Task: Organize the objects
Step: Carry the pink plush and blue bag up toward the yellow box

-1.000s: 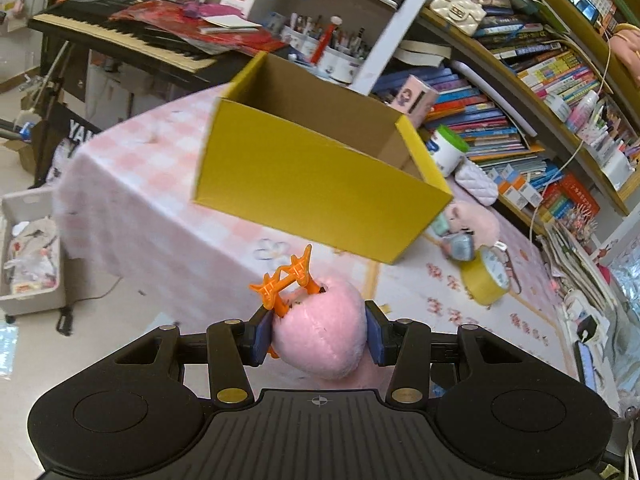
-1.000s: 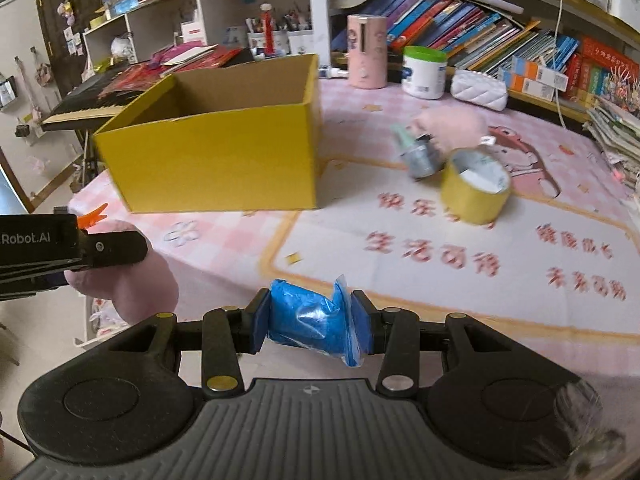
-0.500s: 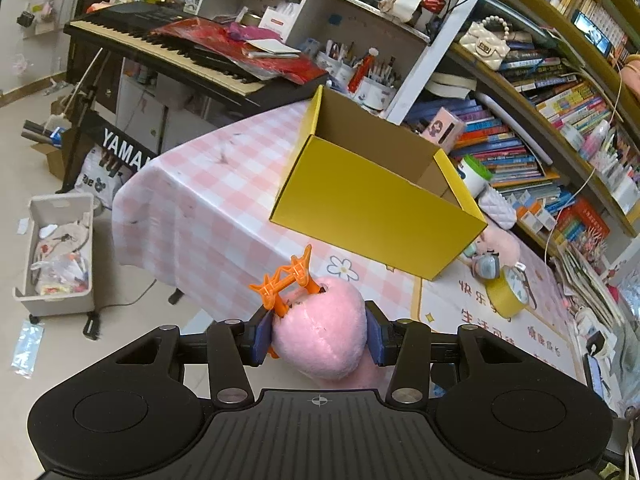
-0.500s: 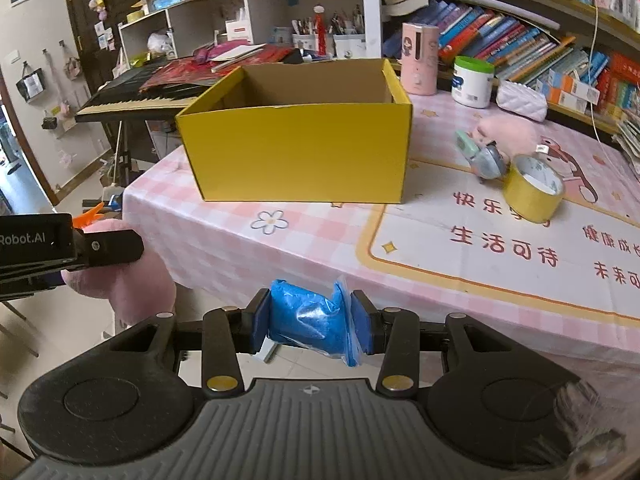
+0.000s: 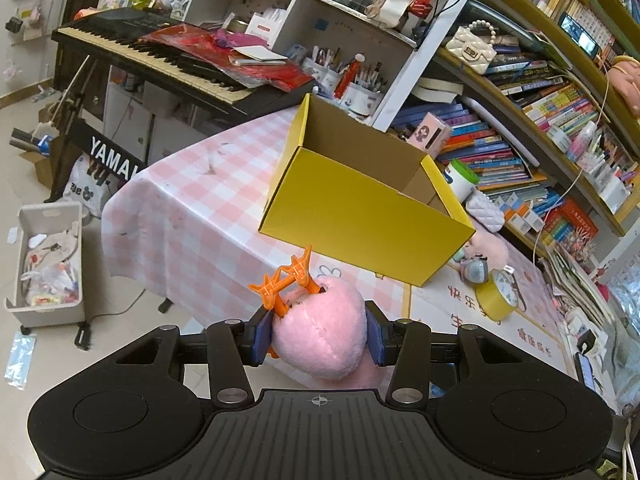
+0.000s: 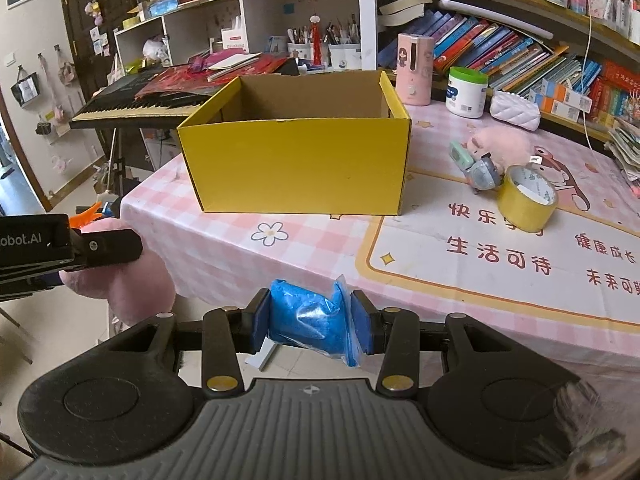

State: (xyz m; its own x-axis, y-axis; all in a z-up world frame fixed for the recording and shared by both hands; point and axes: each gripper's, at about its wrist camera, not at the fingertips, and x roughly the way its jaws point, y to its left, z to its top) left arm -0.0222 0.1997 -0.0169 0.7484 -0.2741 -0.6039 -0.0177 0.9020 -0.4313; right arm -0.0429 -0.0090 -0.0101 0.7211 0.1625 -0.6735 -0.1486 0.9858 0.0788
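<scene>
You had the left gripper (image 5: 318, 330) pinching the pink plush toy (image 5: 320, 330) across its soft body, and the right gripper (image 6: 310, 320) pinching the blue wrapped packet (image 6: 308, 320), both held off the table's near edge. The open yellow box (image 6: 296, 164) stood ahead on the checked tablecloth (image 6: 224, 240), probably where both loads belonged, so you kept them gripped firmly.

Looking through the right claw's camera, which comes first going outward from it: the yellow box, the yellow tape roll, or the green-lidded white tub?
1. Yellow box, straight ahead on the table.
2. Yellow tape roll, off to the right.
3. Green-lidded white tub, far right, by the books.
</scene>
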